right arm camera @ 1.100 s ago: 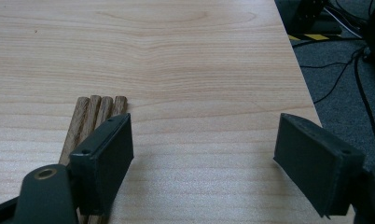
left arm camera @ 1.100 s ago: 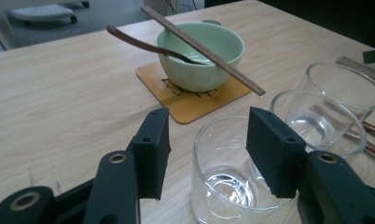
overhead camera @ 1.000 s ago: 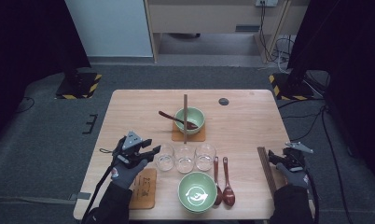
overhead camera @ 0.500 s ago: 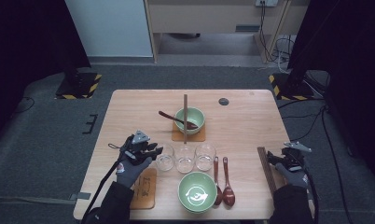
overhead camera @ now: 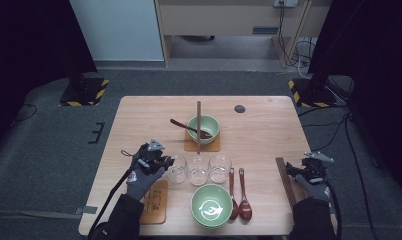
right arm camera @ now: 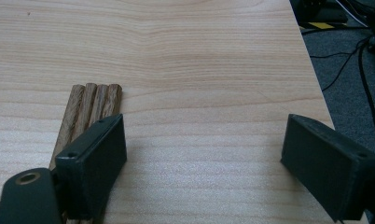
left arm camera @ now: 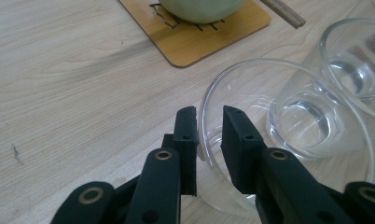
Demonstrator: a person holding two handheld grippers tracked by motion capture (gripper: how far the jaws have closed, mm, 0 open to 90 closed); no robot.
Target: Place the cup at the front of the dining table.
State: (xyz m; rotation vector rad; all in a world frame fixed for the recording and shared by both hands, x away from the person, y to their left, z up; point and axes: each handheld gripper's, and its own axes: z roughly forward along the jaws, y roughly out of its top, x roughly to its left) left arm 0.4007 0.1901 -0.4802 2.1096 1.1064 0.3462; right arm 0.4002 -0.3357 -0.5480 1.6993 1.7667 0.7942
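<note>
Three clear glasses stand in a row at mid-table; the leftmost glass (overhead camera: 177, 170) (left arm camera: 274, 61) has my left gripper (overhead camera: 161, 161) (left arm camera: 209, 126) at its rim. The jaws straddle the glass wall, one inside and one outside, with only a narrow gap between them, shut on it. The glass stands on the table. My right gripper (overhead camera: 292, 170) (right arm camera: 204, 149) hovers wide open at the table's right edge, its left jaw over the end of a bundle of wooden chopsticks (overhead camera: 284, 175) (right arm camera: 90, 100), nothing held.
A green bowl (overhead camera: 211, 205) sits near the front edge with two dark spoons (overhead camera: 239, 192) beside it. A second green bowl (overhead camera: 204, 127) rests on a coaster farther back, with a spoon and a stick across it. A bare coaster (overhead camera: 154, 200) lies front left.
My left gripper has moved right and slightly forward, up to the leftmost glass, and now has its jaws over the rim. The right gripper has stayed in place.
</note>
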